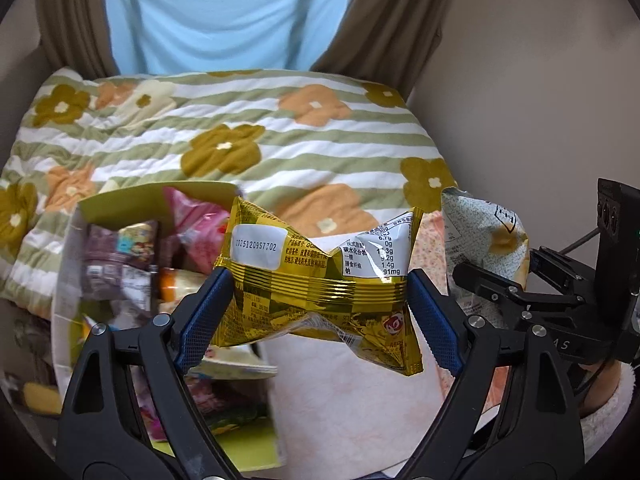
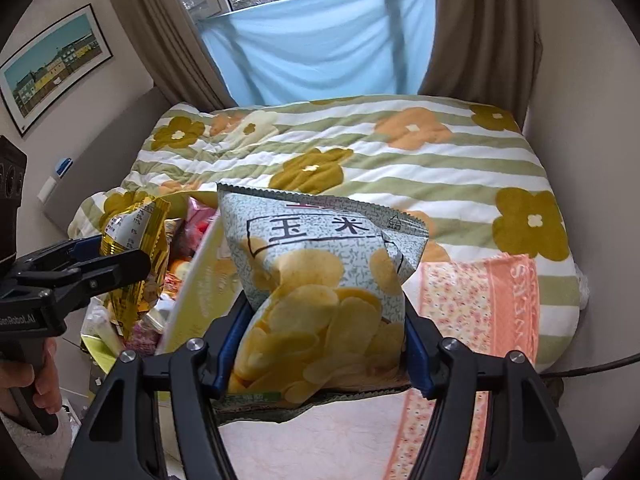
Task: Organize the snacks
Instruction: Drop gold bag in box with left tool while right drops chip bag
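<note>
Left wrist view: the left gripper (image 1: 320, 300) has its jaws clamped on a gold snack packet (image 1: 320, 280), held crosswise above the bed (image 1: 280, 128). The right gripper (image 2: 324, 344) squeezes a chips bag (image 2: 320, 272) between its jaws, beside the snack box (image 1: 120, 280).

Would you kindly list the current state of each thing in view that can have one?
left gripper: jaws shut on the gold snack packet
gold snack packet: held aloft, pinched at the middle
right gripper: jaws shut on the chip bag
chip bag: held aloft, sealed
snack box: open, filled with snacks
curtains: drawn apart
</note>
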`<state>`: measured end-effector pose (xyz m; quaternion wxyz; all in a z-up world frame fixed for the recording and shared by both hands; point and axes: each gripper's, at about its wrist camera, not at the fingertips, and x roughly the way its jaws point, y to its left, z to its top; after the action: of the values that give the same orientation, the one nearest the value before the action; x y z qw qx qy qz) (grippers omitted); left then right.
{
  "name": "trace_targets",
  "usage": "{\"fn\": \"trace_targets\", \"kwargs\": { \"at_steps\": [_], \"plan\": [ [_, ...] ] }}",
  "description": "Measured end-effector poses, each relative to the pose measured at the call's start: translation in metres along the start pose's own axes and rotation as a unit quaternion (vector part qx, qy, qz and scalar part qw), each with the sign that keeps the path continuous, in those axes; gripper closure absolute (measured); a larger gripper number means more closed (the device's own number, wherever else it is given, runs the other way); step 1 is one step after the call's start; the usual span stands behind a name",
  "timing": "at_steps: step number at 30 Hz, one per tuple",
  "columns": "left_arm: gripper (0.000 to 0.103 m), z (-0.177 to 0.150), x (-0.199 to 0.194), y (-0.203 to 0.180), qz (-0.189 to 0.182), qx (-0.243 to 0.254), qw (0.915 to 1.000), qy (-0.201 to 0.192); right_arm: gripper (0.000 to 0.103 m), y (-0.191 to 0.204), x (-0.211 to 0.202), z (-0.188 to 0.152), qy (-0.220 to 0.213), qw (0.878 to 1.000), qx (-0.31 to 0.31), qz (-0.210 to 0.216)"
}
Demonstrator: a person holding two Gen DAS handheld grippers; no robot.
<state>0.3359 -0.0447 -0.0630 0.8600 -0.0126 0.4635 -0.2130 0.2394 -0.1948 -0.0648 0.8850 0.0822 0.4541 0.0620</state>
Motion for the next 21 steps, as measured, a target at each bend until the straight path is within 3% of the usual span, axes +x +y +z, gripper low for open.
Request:
{"fn": "trace_targets", "kwargs": {
  "at_steps": [9,15,21],
  "plan": [
    [0.017,-0.014,-0.041,0.114,0.030,-0.025,0.9992,-0.005,0.041,0.097,0.028,0.017,-0.009,0.999,-0.026,0.027],
    [0.017,-0.028,-0.026,0.176,0.025,-0.025,0.9990,0.027,0.041,0.140,0.050,0.018,-0.005,1.000,-0.012,0.023],
    [0.017,-0.030,0.002,0.196,0.028,0.003,0.9980,0.057,0.041,0.160,0.070,0.021,0.009,1.000,0.004,0.011]
  ]
}}
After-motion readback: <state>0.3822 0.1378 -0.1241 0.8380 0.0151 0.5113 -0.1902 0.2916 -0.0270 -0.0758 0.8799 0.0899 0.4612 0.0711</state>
